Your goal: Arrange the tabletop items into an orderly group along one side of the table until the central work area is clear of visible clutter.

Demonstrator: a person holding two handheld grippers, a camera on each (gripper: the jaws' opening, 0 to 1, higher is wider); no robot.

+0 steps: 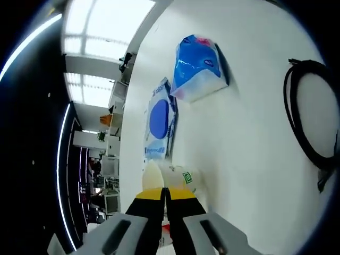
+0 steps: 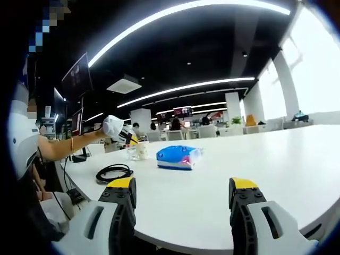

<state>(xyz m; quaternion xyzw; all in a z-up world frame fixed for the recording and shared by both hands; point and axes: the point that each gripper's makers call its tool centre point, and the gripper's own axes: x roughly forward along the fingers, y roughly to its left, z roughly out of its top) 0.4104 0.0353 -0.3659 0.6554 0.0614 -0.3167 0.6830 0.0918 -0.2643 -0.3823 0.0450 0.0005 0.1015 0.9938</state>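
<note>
Left gripper [image 1: 165, 197], right gripper [image 2: 183, 194]: grey bodies, black jaws, yellow tips.

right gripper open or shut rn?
Open. In the right gripper view the right gripper has its yellow-tipped fingers spread wide apart, with bare white table between them and nothing held.

No fully legible text. Flat white packet [image 1: 158, 125] with a blue circle, 10 o'clock of centre in the left gripper view: blue lettering along both ends, too blurred to read. Clear bottle [image 1: 179, 180] at 6 o'clock: small green square logo, unreadable.
</note>
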